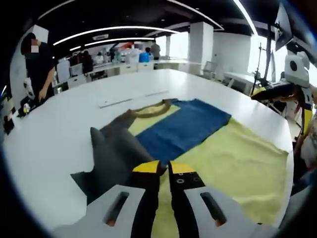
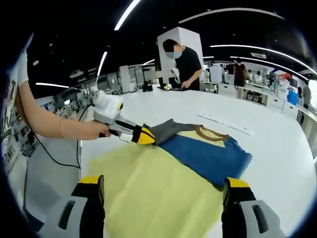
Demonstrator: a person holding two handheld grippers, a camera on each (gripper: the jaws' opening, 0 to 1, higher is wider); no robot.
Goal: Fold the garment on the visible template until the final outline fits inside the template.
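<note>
Left gripper view showed my left tool [image 1: 164,168] closed tight on the edge of the grey sleeve [image 1: 116,148] of the shirt [image 1: 183,131], its yellow tips pressed together with cloth between them. The shirt lay on the yellow template [image 1: 237,163], which was spread on the white tabletop [image 1: 59,134] near the edge closest to me. The blue body of the shirt lay flat on the template with its brown collar [image 1: 151,110] toward the far side; the grey sleeve ran off the template's edge onto the bare tabletop.

In the right gripper view my right tool [image 2: 163,191] stood wide, holding nothing, hovering over the near part of the template [image 2: 148,193] and well apart from the shirt [image 2: 208,156]. There I also saw my left tool [image 2: 143,136] pinching the grey sleeve [image 2: 166,131] at the template's side edge, with my hand [image 2: 94,130] behind it.

I judged the task as barely begun: the shirt was laid out, and one sleeve was gripped for a first fold inward. Left to do, as I read it: bring that sleeve over the blue body, fold the other side, then check that nothing overhung the yellow outline. A person [image 2: 185,64] stood at the far edge of the tabletop.
</note>
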